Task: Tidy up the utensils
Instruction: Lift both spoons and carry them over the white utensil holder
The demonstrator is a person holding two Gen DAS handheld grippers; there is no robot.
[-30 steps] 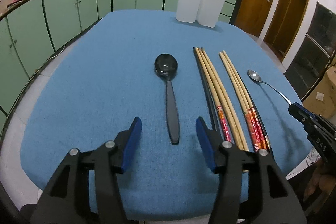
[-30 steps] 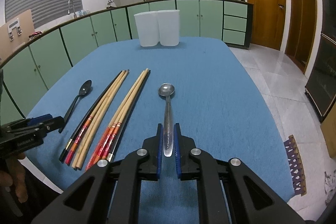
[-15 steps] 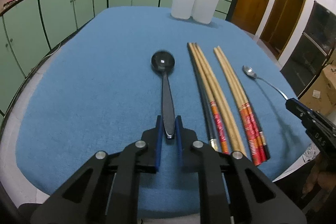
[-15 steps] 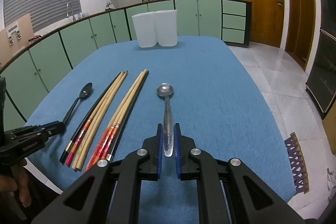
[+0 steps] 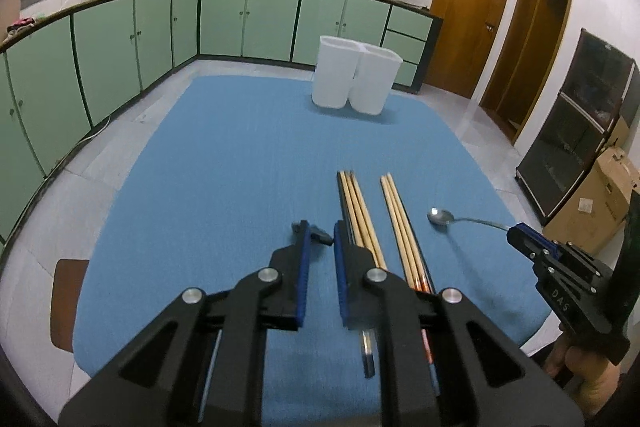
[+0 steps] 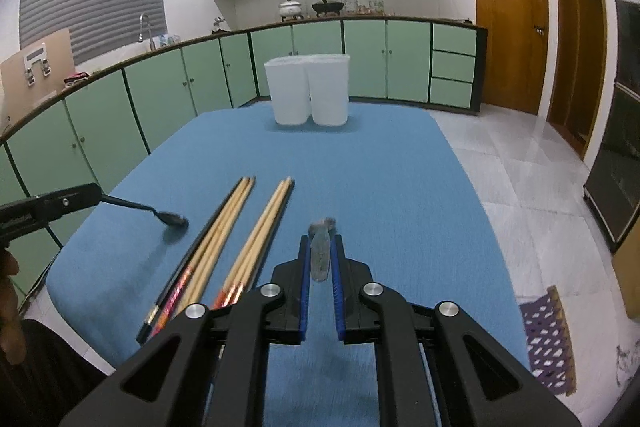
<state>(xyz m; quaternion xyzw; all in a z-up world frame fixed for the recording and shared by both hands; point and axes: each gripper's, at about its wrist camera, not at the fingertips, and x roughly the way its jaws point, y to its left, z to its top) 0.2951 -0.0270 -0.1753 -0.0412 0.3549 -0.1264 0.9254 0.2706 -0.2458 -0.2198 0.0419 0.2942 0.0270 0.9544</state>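
My left gripper is shut on the black spoon and holds it above the blue table; from the right wrist view the black spoon hangs in the air from the left gripper. My right gripper is shut on the metal spoon, lifted off the table; the metal spoon also shows in the left wrist view, held by the right gripper. Two bundles of chopsticks lie on the cloth. Two white containers stand at the far end.
The blue cloth covers the table. Green cabinets run along the back and left. A cardboard box and a dark cabinet stand to the right. A brown stool is at the left near edge.
Both grippers have lifted their spoons off the table and risen. The left gripper, open one second ago, closed on the black spoon and raised it.
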